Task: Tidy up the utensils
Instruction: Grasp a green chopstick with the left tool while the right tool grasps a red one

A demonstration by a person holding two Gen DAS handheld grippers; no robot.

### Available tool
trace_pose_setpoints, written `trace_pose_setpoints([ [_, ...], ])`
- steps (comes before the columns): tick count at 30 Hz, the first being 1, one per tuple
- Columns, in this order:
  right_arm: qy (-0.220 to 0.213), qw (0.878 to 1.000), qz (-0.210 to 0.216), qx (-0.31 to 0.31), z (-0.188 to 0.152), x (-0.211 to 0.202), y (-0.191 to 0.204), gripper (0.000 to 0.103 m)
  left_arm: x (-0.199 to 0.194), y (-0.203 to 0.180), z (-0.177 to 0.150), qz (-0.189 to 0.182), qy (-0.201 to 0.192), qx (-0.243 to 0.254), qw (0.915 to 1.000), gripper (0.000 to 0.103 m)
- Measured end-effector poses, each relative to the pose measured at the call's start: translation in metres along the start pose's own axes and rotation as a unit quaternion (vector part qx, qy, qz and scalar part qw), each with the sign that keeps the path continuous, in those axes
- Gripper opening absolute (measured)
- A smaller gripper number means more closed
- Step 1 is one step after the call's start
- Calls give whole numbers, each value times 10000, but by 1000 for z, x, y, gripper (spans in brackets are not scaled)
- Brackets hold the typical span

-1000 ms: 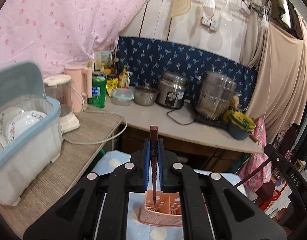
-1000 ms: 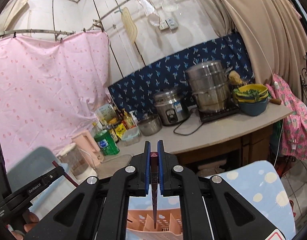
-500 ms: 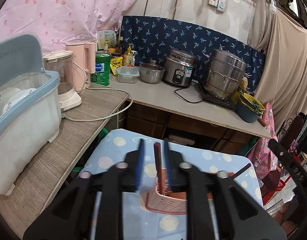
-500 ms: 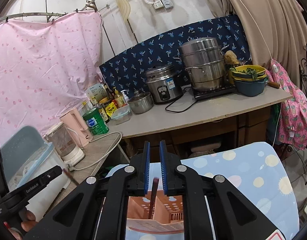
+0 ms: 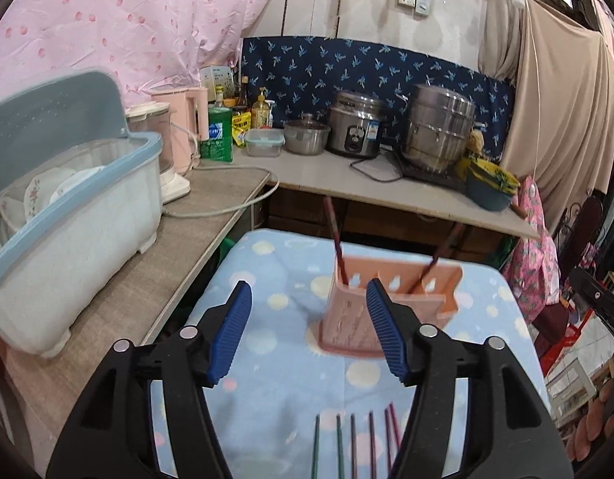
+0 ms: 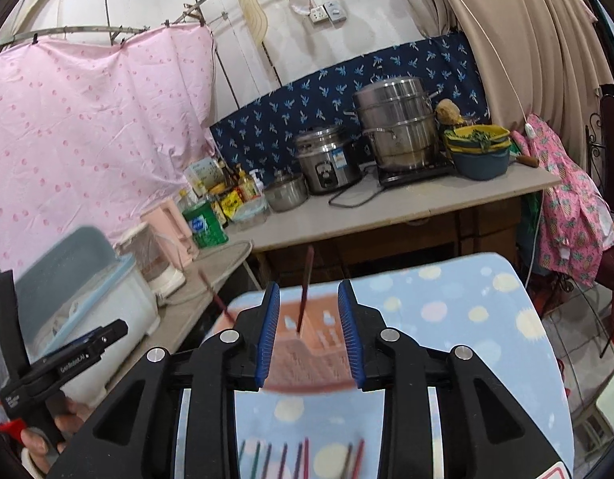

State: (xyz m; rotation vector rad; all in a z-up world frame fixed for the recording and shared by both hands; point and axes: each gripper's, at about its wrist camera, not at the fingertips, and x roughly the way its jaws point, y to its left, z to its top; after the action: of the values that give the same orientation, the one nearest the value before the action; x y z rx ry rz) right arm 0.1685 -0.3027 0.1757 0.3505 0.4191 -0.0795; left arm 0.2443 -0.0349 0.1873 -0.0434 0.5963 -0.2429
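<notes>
Here the pink utensil holder (image 5: 390,303) stands on the blue dotted surface (image 5: 267,279), toward its far edge, with two dark red chopsticks in it: one (image 5: 334,235) leans in the left compartment, the other (image 5: 442,249) slants out toward the right. In the right wrist view the holder (image 6: 310,343) is blurred and partly covered by the tongs, and only one chopstick (image 6: 305,287) shows inside it there.

Near the surface's front edge more loose chopsticks (image 5: 354,439) lie in a row. The left wrist view shows about six, green and dark red, their lower ends cut off by the frame; the right wrist view seems to show eight or so (image 6: 303,455), but the smear makes that count unsure.

The left tongs (image 5: 307,327) have just been opening and stand wide apart, holding nothing; the right blue pad overlaps the holder's left side in the picture. The right tongs (image 6: 308,331) have also just been opening, to a narrower gap, gripping nothing, the holder seen between the pads.

A hand (image 6: 43,439) at the lower left of the right wrist view holds the other tool.
</notes>
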Motion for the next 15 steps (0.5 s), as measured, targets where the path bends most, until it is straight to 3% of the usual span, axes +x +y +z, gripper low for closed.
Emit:
trace_pose_setpoints([
  [15, 962, 9920, -511, -640, -144, -54, 1, 30, -35, 23, -137, 253, 744, 298, 9965, 57],
])
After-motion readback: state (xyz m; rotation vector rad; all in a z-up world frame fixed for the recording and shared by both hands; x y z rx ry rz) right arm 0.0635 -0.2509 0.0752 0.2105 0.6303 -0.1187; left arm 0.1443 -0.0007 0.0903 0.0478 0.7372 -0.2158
